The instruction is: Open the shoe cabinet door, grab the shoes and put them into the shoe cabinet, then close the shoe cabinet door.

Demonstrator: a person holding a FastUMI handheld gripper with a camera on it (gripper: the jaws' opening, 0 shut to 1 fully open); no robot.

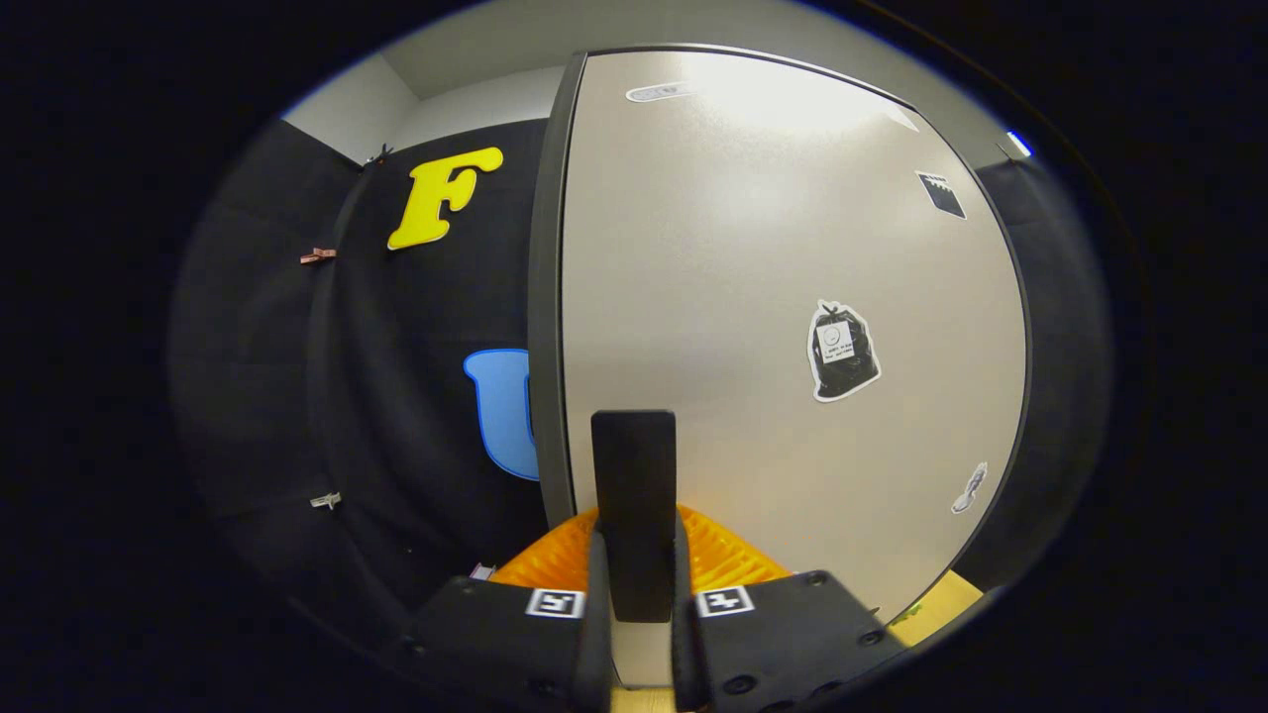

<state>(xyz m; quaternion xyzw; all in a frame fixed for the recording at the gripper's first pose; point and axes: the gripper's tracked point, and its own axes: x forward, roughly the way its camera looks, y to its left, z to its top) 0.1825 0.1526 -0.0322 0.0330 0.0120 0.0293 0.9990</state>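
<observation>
- Shoe cabinet door [783,297] stands pale and glossy just ahead of the tool [634,594], its dark edge [547,297] running upright beside the black cloth wall [396,396].
- A dark upright handle [634,495] sits between the tool's fingers [597,604], which are drawn together and clamped on its sides.
- Stickers dot the door face, among them a black bag-shaped one [842,352].
- Something orange and ribbed [723,560] lies low behind the handle.

The gripper [634,584] has blocky dark mounts with screws and square, seemingly coded markers.
</observation>
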